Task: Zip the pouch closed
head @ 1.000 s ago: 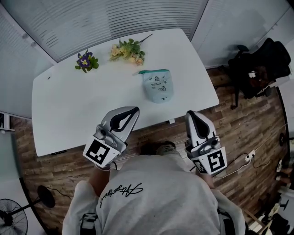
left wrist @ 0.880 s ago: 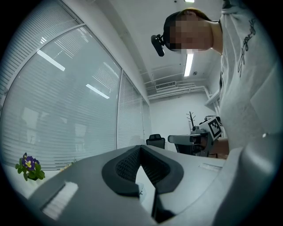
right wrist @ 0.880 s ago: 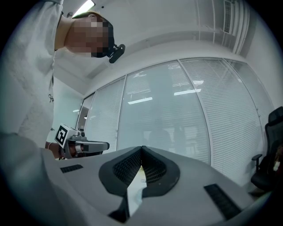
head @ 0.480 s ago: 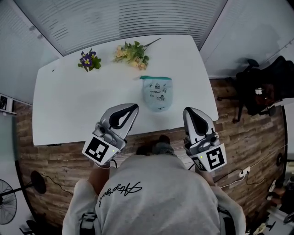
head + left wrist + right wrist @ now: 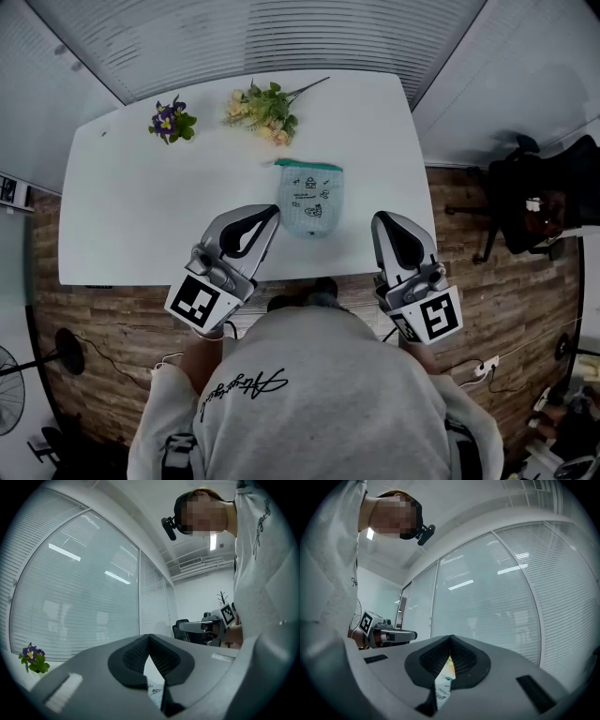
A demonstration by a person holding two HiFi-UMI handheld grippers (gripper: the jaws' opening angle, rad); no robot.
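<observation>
A pale blue pouch [image 5: 307,200] with small printed pictures and a teal zip along its far edge lies on the white table [image 5: 141,216], near the front edge. My left gripper [image 5: 265,217] hangs at the front edge just left of the pouch, shut and empty. My right gripper [image 5: 384,225] is off the table's front right corner, right of the pouch, also shut with nothing in it. A sliver of the pouch [image 5: 154,689] shows past the tips in the left gripper view, and the pouch [image 5: 443,686] shows likewise in the right gripper view.
A bunch of yellow flowers [image 5: 265,106] and a small purple flower [image 5: 170,122] lie at the table's far side. A black office chair [image 5: 544,202] stands on the wood floor to the right. Window blinds run behind the table.
The table and pouch have shifted in the head view, so both grippers now sit closer to the pouch. Both stay shut and empty.
</observation>
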